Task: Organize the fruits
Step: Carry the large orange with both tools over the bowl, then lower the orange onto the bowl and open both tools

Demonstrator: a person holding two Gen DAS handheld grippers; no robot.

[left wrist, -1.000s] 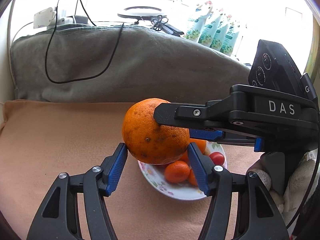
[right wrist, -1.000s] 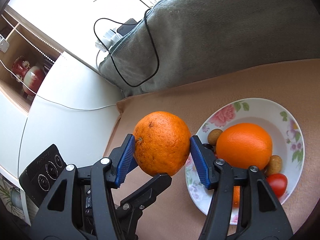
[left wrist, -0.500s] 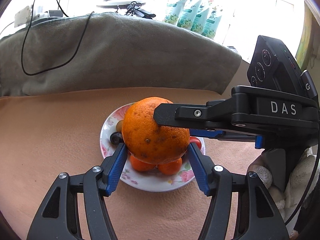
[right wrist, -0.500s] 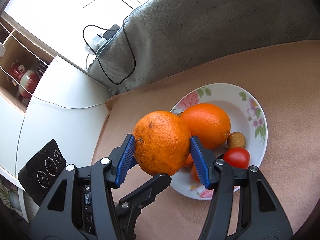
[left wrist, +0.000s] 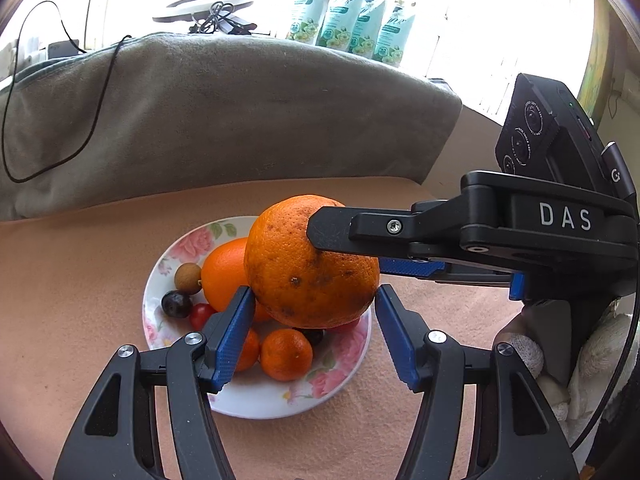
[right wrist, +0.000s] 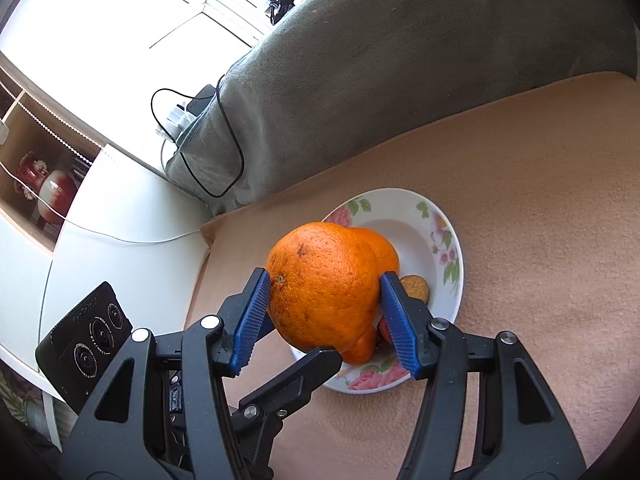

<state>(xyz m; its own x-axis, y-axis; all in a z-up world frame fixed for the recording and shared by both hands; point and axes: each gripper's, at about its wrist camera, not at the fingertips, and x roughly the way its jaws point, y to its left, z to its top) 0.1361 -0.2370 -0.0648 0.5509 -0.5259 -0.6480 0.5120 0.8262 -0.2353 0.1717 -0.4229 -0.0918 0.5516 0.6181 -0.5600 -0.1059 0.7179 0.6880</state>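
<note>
A large speckled orange [left wrist: 312, 264] is held in the air above a floral plate [left wrist: 256, 396]. Both my grippers grip it crosswise: my left gripper [left wrist: 314, 320] is shut on its sides, and my right gripper [right wrist: 324, 304] is shut on the same orange [right wrist: 324, 284]. The right gripper's finger [left wrist: 360, 232] crosses the orange's top in the left wrist view. The plate [right wrist: 436, 216] holds a second orange [left wrist: 224, 272], small tangerines [left wrist: 286, 354], a dark grape [left wrist: 176, 304], a brown longan [left wrist: 188, 278] and cherry tomatoes [left wrist: 202, 316].
A peach cloth [left wrist: 72, 280] covers the surface. A grey blanket [left wrist: 224, 120] with a black cable [left wrist: 96, 112] rises behind it. Green pouches [left wrist: 352, 20] stand on the sill. A white cabinet [right wrist: 112, 216] lies to the left in the right wrist view.
Both grippers have carried the speckled orange over the plate; the plate has shifted from the right to directly beneath it. The grip on the orange has not changed.
</note>
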